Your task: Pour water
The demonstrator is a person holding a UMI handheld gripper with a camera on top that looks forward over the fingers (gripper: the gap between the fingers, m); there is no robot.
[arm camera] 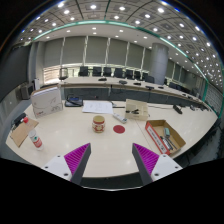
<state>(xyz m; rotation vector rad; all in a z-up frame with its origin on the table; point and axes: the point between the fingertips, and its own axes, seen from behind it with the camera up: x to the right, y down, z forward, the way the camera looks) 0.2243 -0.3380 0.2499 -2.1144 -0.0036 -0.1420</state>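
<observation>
Gripper (pixel 110 160), released and empty, hovers over the table (pixel 70 130); the jar (pixel 98 123) stands well beyond its fingers, so approach level and centred before closing.

Pale table (pixel 90 140): jar (pixel 98 123), red lid (pixel 119 128), cardboard boxes (pixel 164 135), papers (pixel 97 106).

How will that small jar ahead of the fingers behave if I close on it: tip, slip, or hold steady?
The jar stands upright on the table and looks short for its width, so it probably won't tip easily. Its sides look round and smooth, so it may slip or turn in the pads. The gripper is open, well short of it; its contents and weight can't be judged.
</observation>
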